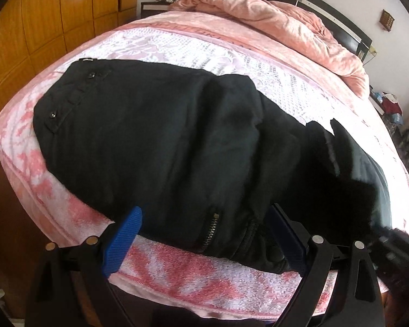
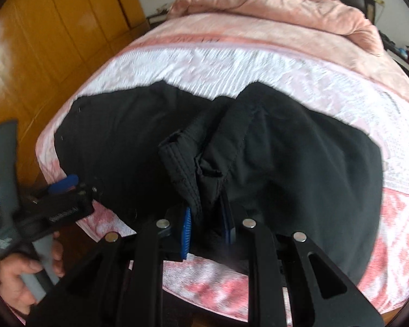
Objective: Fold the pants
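Black pants (image 1: pixel 155 141) lie across the pink patterned bed cover (image 1: pixel 177 278), waistband buttons at the left and a zipper near the front edge. My left gripper (image 1: pixel 204 239) stands wide open, its blue fingers (image 1: pixel 122 239) on either side of the pants' near edge without pressing on it. My right gripper (image 2: pixel 207 231) is shut on a bunched leg end of the pants (image 2: pixel 193 163), which it holds raised over the rest. In the right wrist view a left blue finger (image 2: pixel 65 182) shows at the left, with a hand (image 2: pixel 21 275) on its grey handle.
A crumpled pink quilt (image 1: pixel 280 24) is heaped at the head of the bed against a dark headboard (image 1: pixel 338 24). An orange wooden wardrobe (image 1: pixel 49 13) runs along the left side. Cluttered things (image 1: pixel 390 103) stand at the far right. The bed's front edge is just below the grippers.
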